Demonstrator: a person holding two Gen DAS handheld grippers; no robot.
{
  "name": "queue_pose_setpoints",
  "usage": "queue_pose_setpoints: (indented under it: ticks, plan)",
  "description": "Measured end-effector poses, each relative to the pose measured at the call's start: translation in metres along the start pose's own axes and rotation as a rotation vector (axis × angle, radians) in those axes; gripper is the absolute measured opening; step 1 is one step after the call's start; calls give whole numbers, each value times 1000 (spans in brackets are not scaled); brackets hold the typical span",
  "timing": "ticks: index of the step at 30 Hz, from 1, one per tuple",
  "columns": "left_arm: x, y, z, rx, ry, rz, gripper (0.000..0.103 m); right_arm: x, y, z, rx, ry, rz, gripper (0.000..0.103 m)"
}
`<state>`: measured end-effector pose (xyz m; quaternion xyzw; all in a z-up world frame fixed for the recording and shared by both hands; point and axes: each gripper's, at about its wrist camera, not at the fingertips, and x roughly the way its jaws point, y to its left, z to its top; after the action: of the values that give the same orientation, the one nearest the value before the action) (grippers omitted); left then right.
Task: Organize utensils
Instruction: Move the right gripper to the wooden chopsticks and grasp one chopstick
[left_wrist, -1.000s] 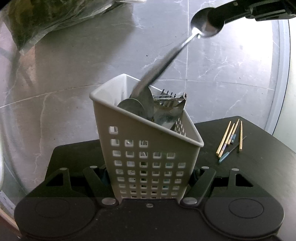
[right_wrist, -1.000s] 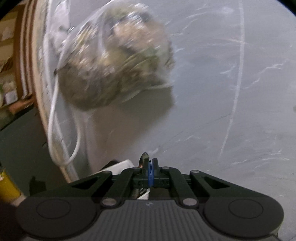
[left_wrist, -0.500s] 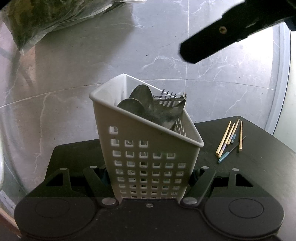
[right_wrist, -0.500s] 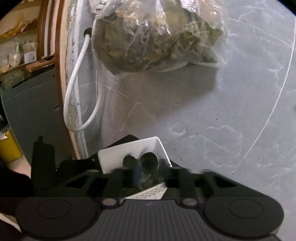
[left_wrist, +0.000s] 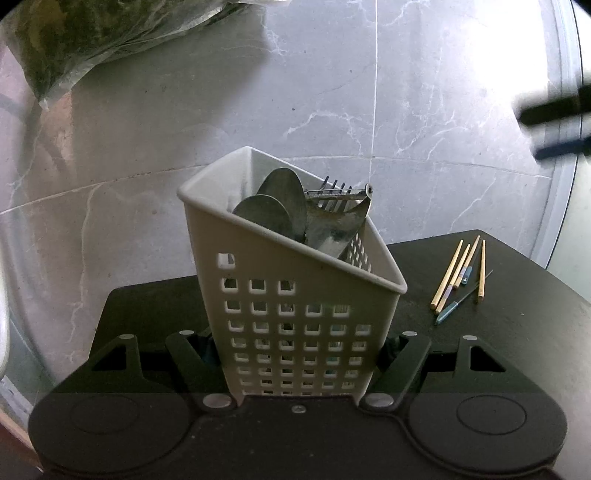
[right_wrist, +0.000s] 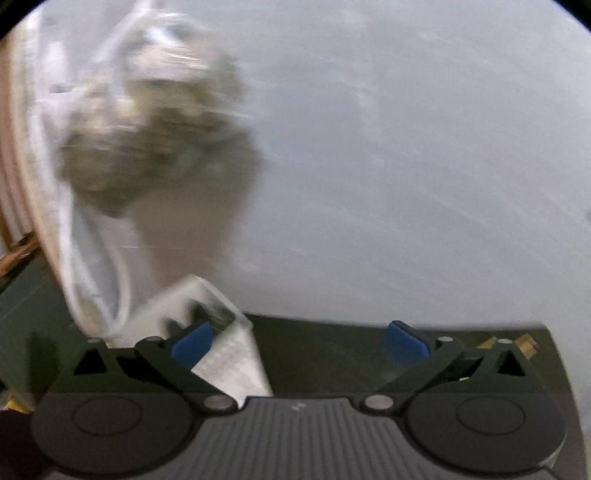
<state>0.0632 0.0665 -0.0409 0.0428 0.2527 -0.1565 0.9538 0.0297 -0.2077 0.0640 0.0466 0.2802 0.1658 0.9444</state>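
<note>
A: Left wrist view, left to right. Upper left: clear bag (left_wrist: 85, 40) of something leafy on grey marble floor (left_wrist: 258, 110). Centre: white perforated caddy (left_wrist: 295, 314) standing on black table (left_wrist: 498, 332), clamped low down by left gripper (left_wrist: 299, 354), jaws tight against both side walls. Inside: spoons (left_wrist: 273, 210) bowl-up, fork (left_wrist: 334, 186) tines behind, some serrated metal tool alongside.

B: Right of caddy?

A: Loose chopsticks (left_wrist: 458, 273) plus thin blue-handled pick (left_wrist: 450, 308) lying on table, well apart from caddy. Far right edge: dark blurred shape, probably right gripper, hard to tell.

B: Right wrist view?

A: Heavy blur. Bag upper left, caddy lower left just behind left blue pad. Right gripper (right_wrist: 299, 343) jaws opening, spread wide, nothing between pads. Yellowish stick ends at lower right, likely chopsticks, too smeared to confirm.

B: Handling call on chopsticks?

A: Judged light, stiff, thin, round-ish, so prone to rolling and slipping out of flat pads. Lying flat on table, little clearance underneath. Best taken near mid-length across the bundle, pads straddling sideways, firm close. Grip at an end likely to let them pivot. Pick even thinner, easy to miss.

B: Caddy?

A: Light plastic, tall, top-heavy with metal inside; low clamp looks sensible against tipping.
</note>
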Motion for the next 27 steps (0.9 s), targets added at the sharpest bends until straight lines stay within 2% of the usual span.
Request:
queue_pose_setpoints:
  ticks: [3, 7, 10, 13, 15, 17, 22, 25, 27]
  plan:
    - [0, -3, 1, -2, 6, 9, 76, 7, -36, -18, 61, 84, -121, 102]
    - [0, -8, 3, -11, 17, 26, 76, 29, -77, -38, 112, 196, -237, 102]
    - [0, -13, 4, -15, 29, 46, 76, 46, -105, -49, 217, 244, -253, 102]
    - [0, -17, 4, -25, 36, 66, 76, 63, -127, -57, 327, 249, -280, 102]
    - [1, -20, 5, -30, 40, 77, 76, 76, -135, -61, 362, 259, -319, 92]
    - [1, -23, 6, -35, 42, 87, 76, 88, -141, -61, 393, 262, -324, 88]
    - [1, -27, 6, -45, 43, 105, 76, 107, -152, -54, 425, 231, -347, 82]
    - [1, -29, 6, -49, 43, 111, 76, 120, -164, -50, 443, 230, -373, 72]
    - [1, -29, 6, -51, 43, 114, 76, 128, -170, -48, 440, 249, -397, 60]
